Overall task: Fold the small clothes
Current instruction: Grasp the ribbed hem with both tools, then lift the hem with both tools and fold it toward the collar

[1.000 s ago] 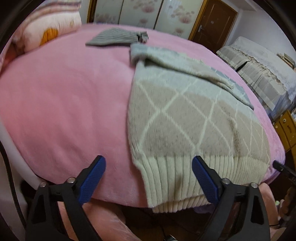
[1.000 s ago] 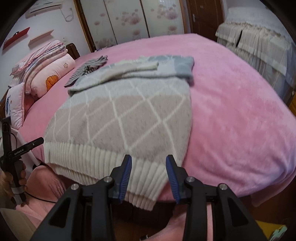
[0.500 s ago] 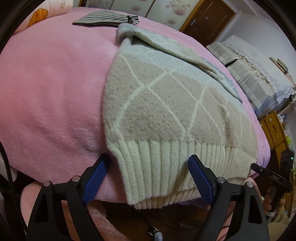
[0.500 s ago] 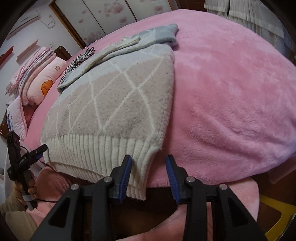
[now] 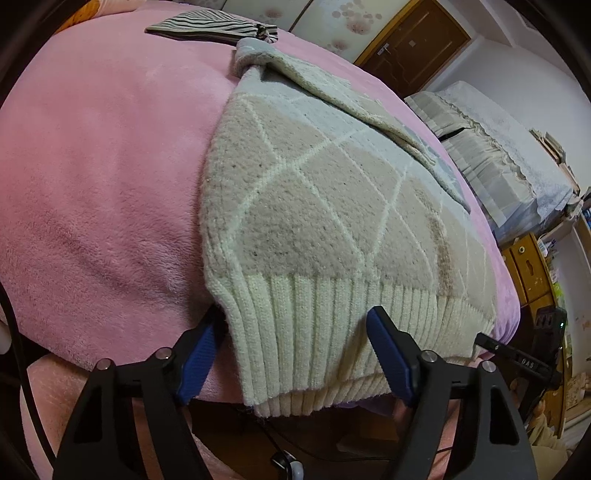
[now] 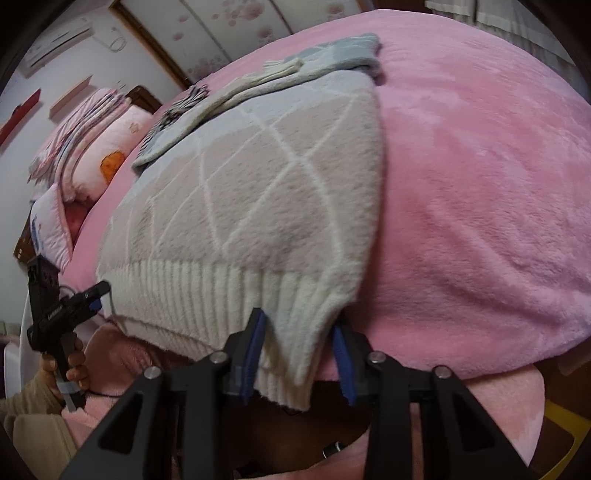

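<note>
Item: knitted sweater (image 5: 325,206), beige diamond pattern, sleeves folded across its far end; lies flat on the pink bed blanket (image 5: 103,177), ribbed hem (image 5: 317,332) hanging over the bed's near edge.

Left gripper (image 5: 295,358): I have it wide open, straddling the hem's left corner, holding nothing.

Right gripper (image 6: 299,354): narrower gap, pads either side of the hem's right corner; not clamped as far as I can see.

Also: striped garment (image 5: 210,31) near the bed's far edge; pillows (image 6: 99,155) at the left.

Handling, my judgement: seat each corner deep between the pads, catch both knit layers, close evenly, then lift both together.
</note>
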